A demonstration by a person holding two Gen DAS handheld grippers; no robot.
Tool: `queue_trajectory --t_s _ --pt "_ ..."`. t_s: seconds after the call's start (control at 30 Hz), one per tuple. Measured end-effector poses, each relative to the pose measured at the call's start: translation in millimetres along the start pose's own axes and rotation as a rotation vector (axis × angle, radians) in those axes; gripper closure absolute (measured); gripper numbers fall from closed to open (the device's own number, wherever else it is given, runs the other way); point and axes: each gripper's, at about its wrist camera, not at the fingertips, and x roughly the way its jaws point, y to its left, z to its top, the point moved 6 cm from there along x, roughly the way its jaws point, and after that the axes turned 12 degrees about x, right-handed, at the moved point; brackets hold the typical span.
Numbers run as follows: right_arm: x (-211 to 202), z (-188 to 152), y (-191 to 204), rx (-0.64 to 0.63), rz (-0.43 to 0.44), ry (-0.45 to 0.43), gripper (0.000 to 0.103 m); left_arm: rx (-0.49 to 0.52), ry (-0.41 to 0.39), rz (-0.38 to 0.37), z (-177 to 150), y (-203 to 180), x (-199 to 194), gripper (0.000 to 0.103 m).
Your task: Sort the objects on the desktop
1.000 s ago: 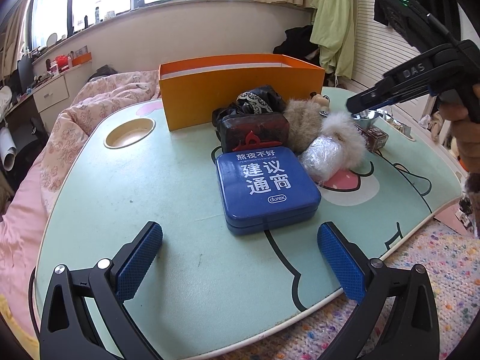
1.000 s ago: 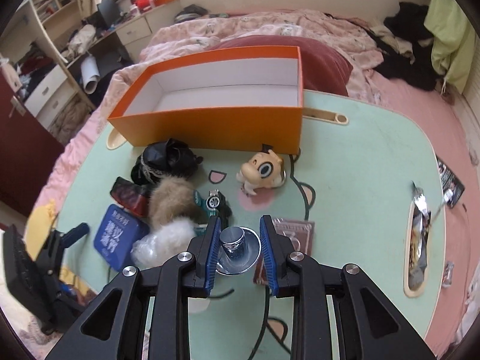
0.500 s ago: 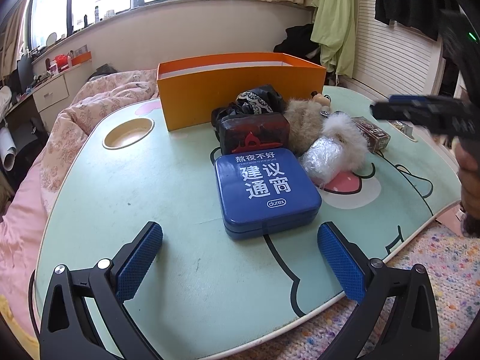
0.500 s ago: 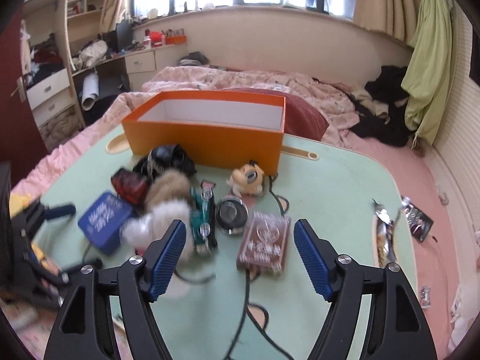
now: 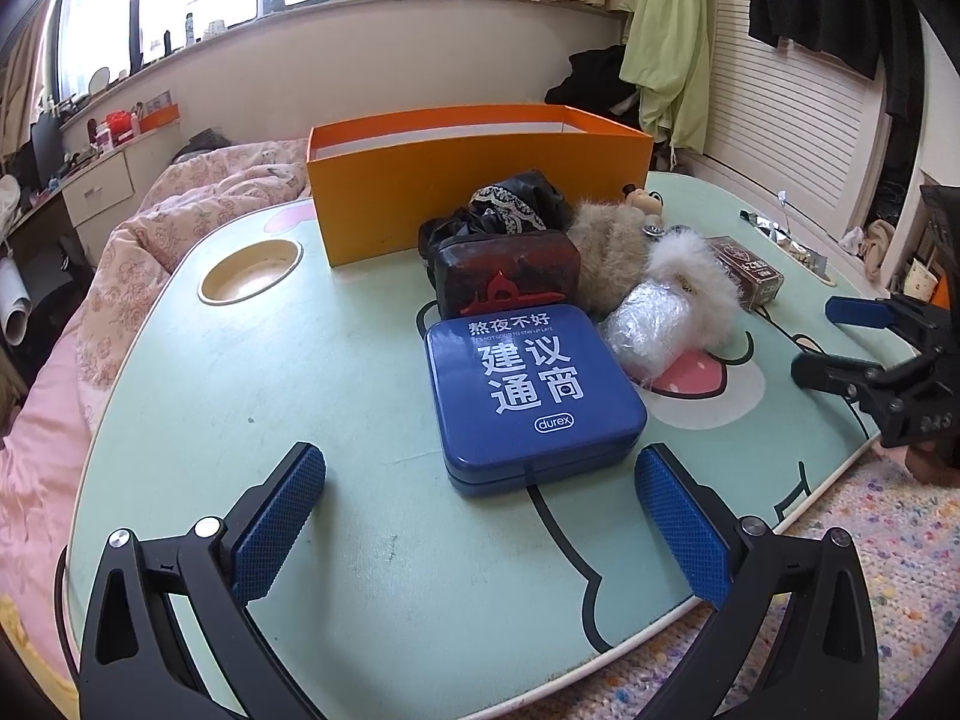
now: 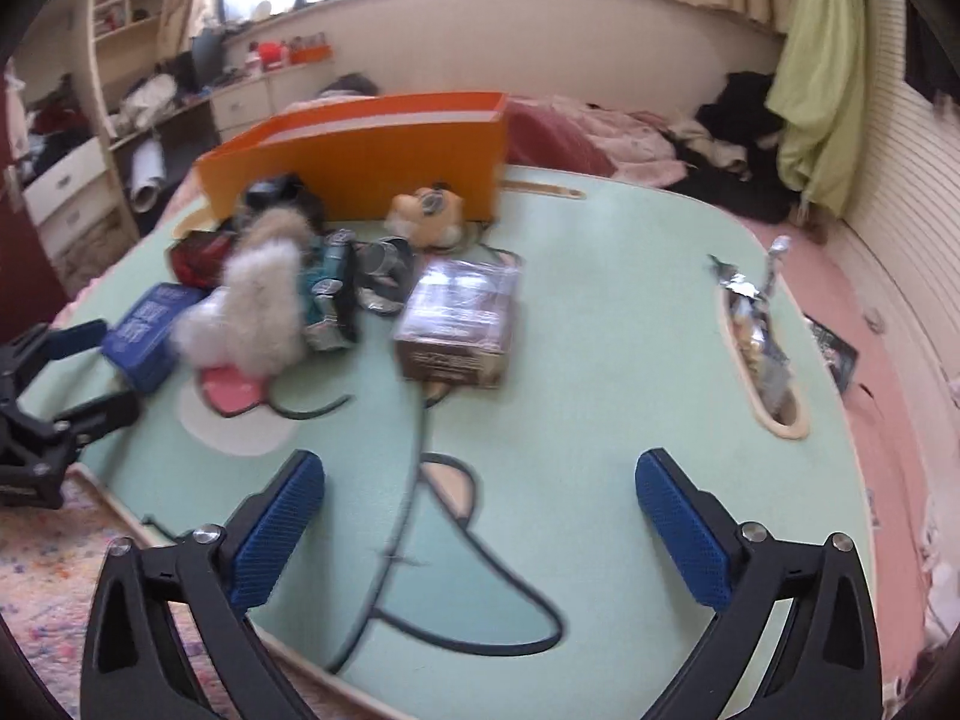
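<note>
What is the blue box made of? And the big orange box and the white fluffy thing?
The blue box looks like painted metal, a tin: smooth glossy lid, rounded corners, a lid seam. The orange box seems to be cardboard: thin, flat, matt walls, white inside. The white fluffy thing looks like fur or plush, probably synthetic, with long soft hairs.
</note>
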Motion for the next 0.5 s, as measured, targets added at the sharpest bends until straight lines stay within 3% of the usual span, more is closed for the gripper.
queue_trajectory --t_s 0.5 --pt "0.9 1.5 -4.3 0.005 -0.001 -0.015 0.0 0.002 0.001 -0.001 0.7 -0.5 -0.3 0.0"
